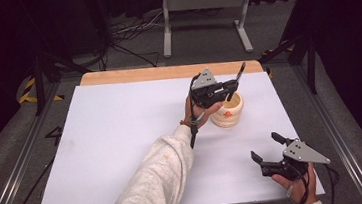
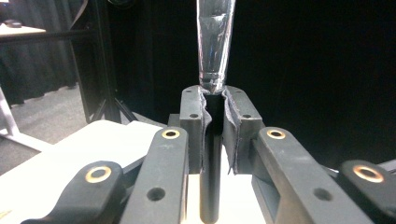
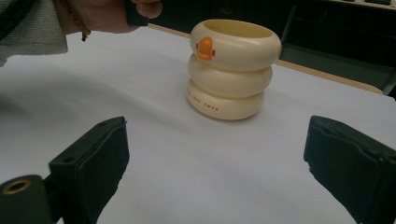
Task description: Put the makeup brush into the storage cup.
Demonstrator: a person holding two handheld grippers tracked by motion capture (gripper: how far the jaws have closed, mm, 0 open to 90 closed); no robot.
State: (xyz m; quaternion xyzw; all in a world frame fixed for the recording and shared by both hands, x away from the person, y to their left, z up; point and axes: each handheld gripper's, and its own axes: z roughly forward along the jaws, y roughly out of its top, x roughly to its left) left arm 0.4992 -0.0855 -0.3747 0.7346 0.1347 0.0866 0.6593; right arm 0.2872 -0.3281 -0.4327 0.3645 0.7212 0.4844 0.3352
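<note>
Apparently the brush (image 2: 215, 46), tip cropped, sits clamped in the left gripper (image 2: 215, 112).

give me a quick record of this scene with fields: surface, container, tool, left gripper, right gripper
surface: white sheet over a wooden table
container: cream three-ringed plastic cup with an orange duck beak, upright, right of centre
tool: dark slim brush with a silvery ferrule, held tilted over the cup's mouth
left hand-held gripper: shut on the brush handle, above the cup
right hand-held gripper: jaws wide open, nothing between them, near the sheet's near right corner, facing the cup
</note>
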